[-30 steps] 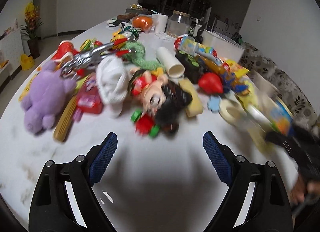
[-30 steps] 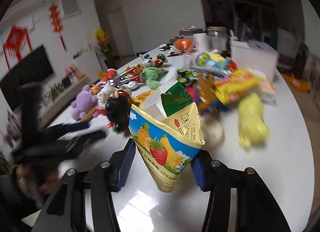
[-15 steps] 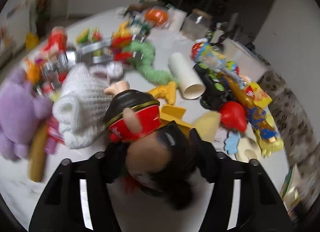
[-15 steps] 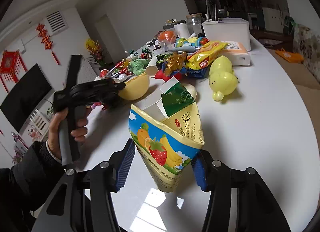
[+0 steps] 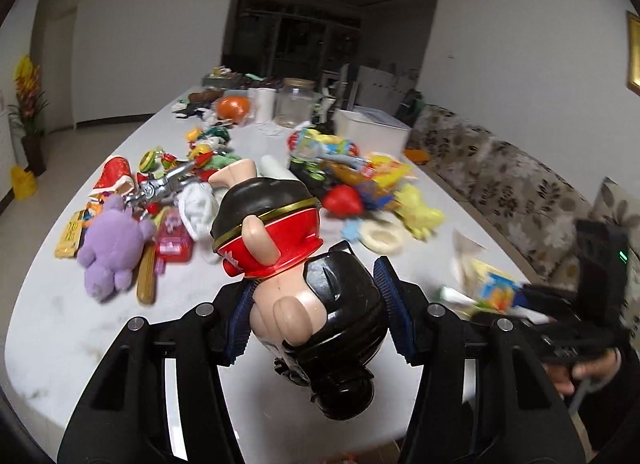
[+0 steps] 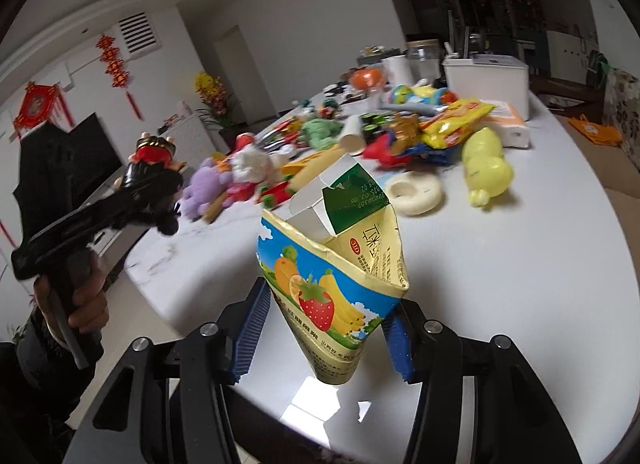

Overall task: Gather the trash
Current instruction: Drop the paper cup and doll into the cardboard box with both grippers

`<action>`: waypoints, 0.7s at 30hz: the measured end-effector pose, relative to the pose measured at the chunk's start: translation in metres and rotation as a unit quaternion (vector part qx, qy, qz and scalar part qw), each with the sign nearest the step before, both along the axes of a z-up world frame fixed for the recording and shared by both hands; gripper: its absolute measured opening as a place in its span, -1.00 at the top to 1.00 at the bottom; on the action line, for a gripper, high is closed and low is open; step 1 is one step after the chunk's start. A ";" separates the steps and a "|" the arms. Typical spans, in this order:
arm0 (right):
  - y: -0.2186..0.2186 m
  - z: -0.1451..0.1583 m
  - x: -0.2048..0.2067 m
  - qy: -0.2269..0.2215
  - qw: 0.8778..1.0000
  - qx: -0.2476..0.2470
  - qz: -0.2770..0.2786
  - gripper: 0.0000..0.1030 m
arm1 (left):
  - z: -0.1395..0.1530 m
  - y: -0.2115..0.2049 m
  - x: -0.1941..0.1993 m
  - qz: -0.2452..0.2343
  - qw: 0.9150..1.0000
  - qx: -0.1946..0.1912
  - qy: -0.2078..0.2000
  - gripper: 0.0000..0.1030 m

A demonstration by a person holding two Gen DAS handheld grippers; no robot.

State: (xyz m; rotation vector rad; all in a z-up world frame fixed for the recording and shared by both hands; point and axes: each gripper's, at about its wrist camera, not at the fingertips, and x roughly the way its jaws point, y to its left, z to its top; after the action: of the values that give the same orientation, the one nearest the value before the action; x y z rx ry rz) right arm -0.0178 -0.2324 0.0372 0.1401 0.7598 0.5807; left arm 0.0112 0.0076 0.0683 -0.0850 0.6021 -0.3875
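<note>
My left gripper (image 5: 316,316) is shut on a doll figure (image 5: 296,264) with black hair and red clothes, held upside down above the white table (image 5: 80,324). It also shows in the right wrist view (image 6: 154,167), lifted at the left. My right gripper (image 6: 324,328) is shut on an opened fruit-print drink carton (image 6: 336,264), held above the table's near edge. The carton shows blurred at the right of the left wrist view (image 5: 484,284).
A pile of toys and wrappers covers the table's middle: a purple plush (image 5: 112,248), a yellow duck (image 6: 486,163), a white ring (image 6: 414,191), yellow snack bags (image 6: 452,123). A white bin (image 6: 486,79) and a jar (image 5: 294,107) stand at the far end. A sofa (image 5: 520,183) is on the right.
My left gripper closed on the doll and lifted it off the table. My right gripper kept hold of the carton and swung a little.
</note>
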 end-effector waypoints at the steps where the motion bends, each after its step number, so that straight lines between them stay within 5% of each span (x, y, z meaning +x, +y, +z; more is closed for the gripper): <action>1: 0.002 0.001 -0.005 0.004 1.000 0.003 0.007 -0.02 | 0.001 -0.001 -0.016 -0.009 1.000 0.004 -0.002 -0.06; 6: 0.021 -0.006 -0.051 0.034 0.997 -0.009 0.062 -0.04 | -0.006 -0.008 -0.077 -0.046 0.998 0.044 0.004 -0.07; 10: 0.034 -0.028 -0.082 0.075 0.992 -0.028 0.099 -0.05 | -0.044 -0.012 -0.114 -0.083 0.992 0.068 0.067 -0.07; 12: 0.041 -0.047 -0.091 0.104 0.988 -0.038 0.112 -0.13 | -0.067 -0.011 -0.119 -0.087 0.988 0.078 0.098 -0.07; 17: 0.054 -0.103 -0.095 0.159 0.978 -0.078 0.113 -0.29 | -0.145 -0.003 -0.113 -0.081 0.975 0.095 0.186 -0.54; 21: 0.049 -0.098 -0.100 0.151 0.978 -0.082 0.115 -0.33 | -0.151 0.013 -0.108 -0.055 0.976 0.088 0.192 -0.54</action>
State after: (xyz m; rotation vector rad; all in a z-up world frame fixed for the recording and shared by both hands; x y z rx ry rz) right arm -0.1174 -0.1829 -0.0604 -0.0147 1.1246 0.7221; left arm -0.0964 0.0209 -0.0825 0.0455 1.0242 -0.4272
